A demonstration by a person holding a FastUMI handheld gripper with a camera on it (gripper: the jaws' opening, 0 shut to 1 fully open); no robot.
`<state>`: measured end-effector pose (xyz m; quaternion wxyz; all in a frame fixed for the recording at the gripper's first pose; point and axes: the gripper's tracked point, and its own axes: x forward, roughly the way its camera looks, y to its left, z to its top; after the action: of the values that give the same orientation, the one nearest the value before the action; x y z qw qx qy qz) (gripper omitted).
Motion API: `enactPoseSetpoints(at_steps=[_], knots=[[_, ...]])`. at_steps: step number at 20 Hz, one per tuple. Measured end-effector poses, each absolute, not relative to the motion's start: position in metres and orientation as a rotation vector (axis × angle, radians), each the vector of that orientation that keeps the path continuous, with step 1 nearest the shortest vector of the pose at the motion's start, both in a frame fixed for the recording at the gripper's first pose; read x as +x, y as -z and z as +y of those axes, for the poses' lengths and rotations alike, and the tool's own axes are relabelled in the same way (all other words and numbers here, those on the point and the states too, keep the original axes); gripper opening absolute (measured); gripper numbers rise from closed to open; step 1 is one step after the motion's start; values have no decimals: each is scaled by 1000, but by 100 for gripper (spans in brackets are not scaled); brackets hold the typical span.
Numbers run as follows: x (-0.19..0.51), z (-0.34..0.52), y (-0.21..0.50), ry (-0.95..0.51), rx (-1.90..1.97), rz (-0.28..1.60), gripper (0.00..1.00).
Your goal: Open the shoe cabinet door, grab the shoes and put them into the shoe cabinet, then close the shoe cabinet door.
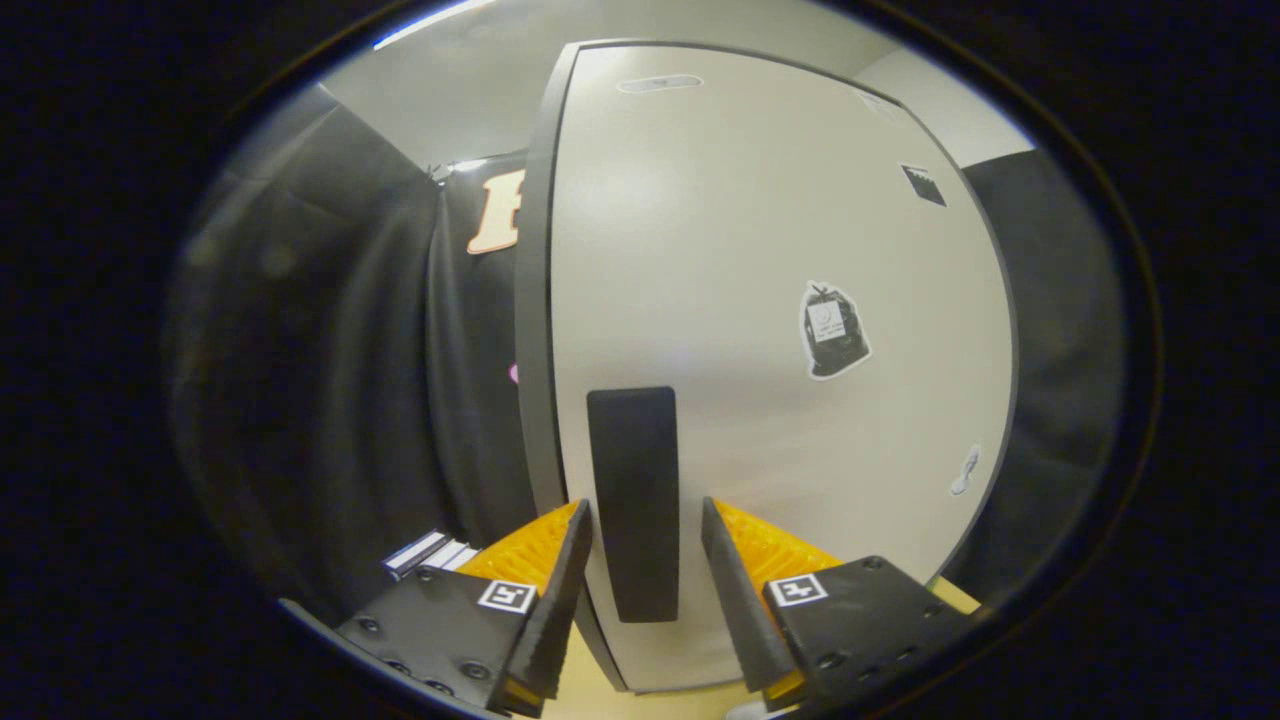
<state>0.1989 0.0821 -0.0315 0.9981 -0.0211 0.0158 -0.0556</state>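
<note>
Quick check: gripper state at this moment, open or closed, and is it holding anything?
Gripper: open, fingers either side of the black handle on the cabinet door, not pressing it; holding nothing.

The small stickers (835, 330) on the cabinet door (760, 250) are too small to read.

The shoe cabinet (760, 250) stands on pale floor (592, 692) (tongs (644, 508) spread astride its handle (633, 470)).

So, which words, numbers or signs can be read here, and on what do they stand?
Bag-shaped sticker on the cabinet door: print too small to read.
Small dark sticker higher on the door: blurred.
Pale sticker near its lower edge: unreadable.
Square markers on the gripper: patterns, no words.
Gripper open, door handle between its fingers.
</note>
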Motion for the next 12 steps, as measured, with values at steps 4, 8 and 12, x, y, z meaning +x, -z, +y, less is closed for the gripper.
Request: enactPoseSetpoints(at_steps=[4,8,12], knots=[[199,79,28,163,-97,9,43],[195,81,29,167,-93,10,22],[195,81,27,161,-98,3,6]])
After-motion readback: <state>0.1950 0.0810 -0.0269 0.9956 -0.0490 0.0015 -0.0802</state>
